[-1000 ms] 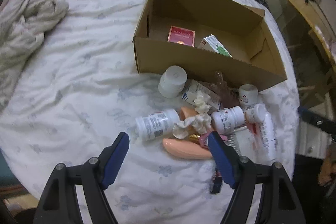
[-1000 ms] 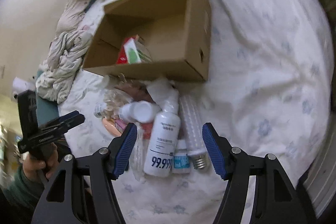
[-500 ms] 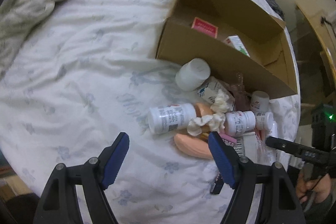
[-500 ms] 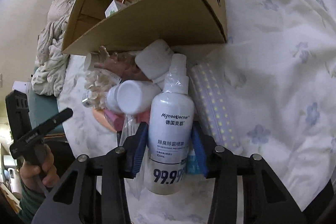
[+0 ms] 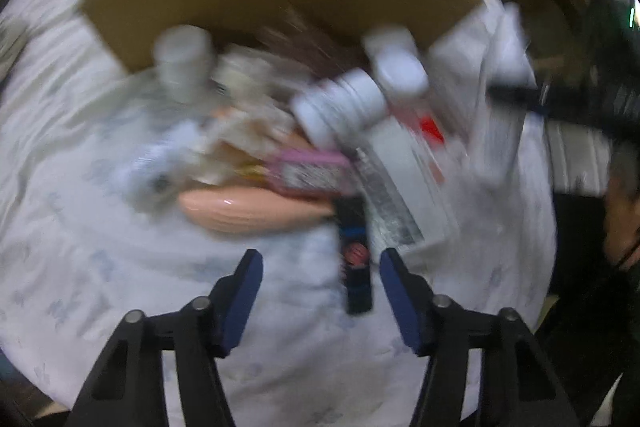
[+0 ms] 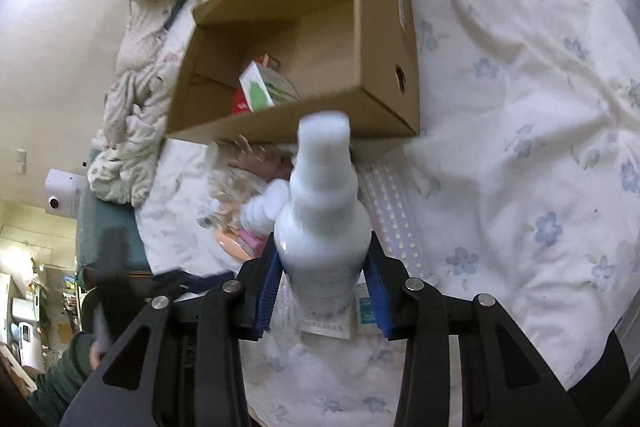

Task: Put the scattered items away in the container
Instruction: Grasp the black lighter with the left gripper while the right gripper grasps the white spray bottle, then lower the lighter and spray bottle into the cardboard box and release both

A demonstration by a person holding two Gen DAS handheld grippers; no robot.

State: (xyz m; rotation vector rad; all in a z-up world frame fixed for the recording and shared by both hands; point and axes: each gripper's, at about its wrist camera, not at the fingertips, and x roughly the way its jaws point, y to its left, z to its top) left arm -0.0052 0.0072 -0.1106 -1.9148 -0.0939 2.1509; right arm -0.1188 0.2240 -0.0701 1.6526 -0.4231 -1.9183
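My right gripper (image 6: 324,267) is shut on a white spray bottle (image 6: 324,203) and its jaws are still closing; the bottle stands lifted in front of the open cardboard box (image 6: 384,27). Inside the box lie a green-and-white carton (image 6: 264,87) and a red pack (image 6: 240,103). In the blurred left wrist view my left gripper (image 5: 320,279) hangs low over the pile, its jaws closing. A small black stick (image 5: 354,259) lies between them, untouched. Beyond it are a peach piece (image 5: 248,211), a pink pack (image 5: 308,171) and white pill bottles (image 5: 340,107).
Everything rests on a flowered white bedsheet (image 6: 520,107). A crumpled blanket (image 6: 160,47) lies behind the box. An LED corn bulb (image 6: 396,211) lies right of the bottle. The bed's edge and a green sleeve (image 6: 68,379) are at lower left.
My right gripper shut on the spray bottle and raised it off the sheet. My left gripper dropped close to the pile, and its jaws narrowed around the black stick.
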